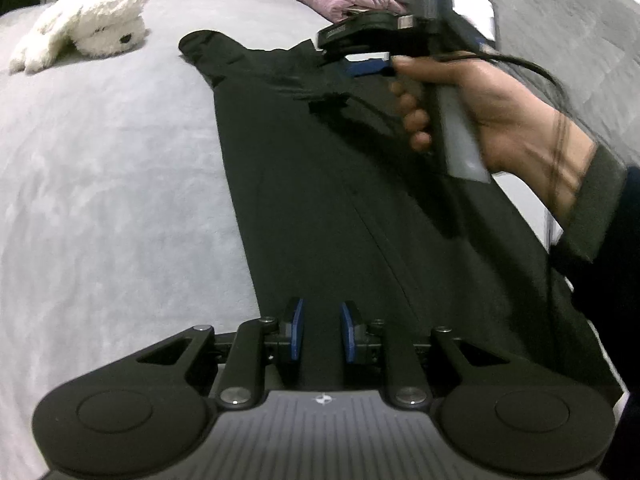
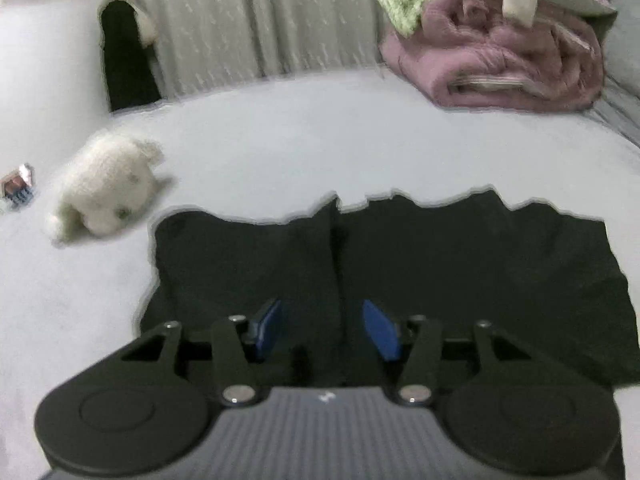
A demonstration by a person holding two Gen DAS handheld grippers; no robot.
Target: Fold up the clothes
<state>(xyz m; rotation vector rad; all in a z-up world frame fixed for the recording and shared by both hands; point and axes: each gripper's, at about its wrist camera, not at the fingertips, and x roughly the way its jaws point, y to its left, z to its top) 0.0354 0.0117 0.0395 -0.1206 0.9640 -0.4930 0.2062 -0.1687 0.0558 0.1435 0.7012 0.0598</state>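
A dark garment (image 1: 320,184) lies spread flat and long on the grey bed (image 1: 100,200), its far edge near a white plush toy (image 1: 88,24). The left hand-held gripper (image 1: 322,330) and the right hand-held gripper (image 2: 330,330) both hover over it with fingers spread, pinching nothing. Whether a fold lies in it I cannot tell; any grip calls for closing on an edge.

left gripper (image 1: 322,330): jaws parted over black trousers (image 1: 320,200) | right gripper (image 1: 360,65): in hand (image 1: 480,116), far end | bed (image 1: 100,180): plush toy (image 1: 88,28)
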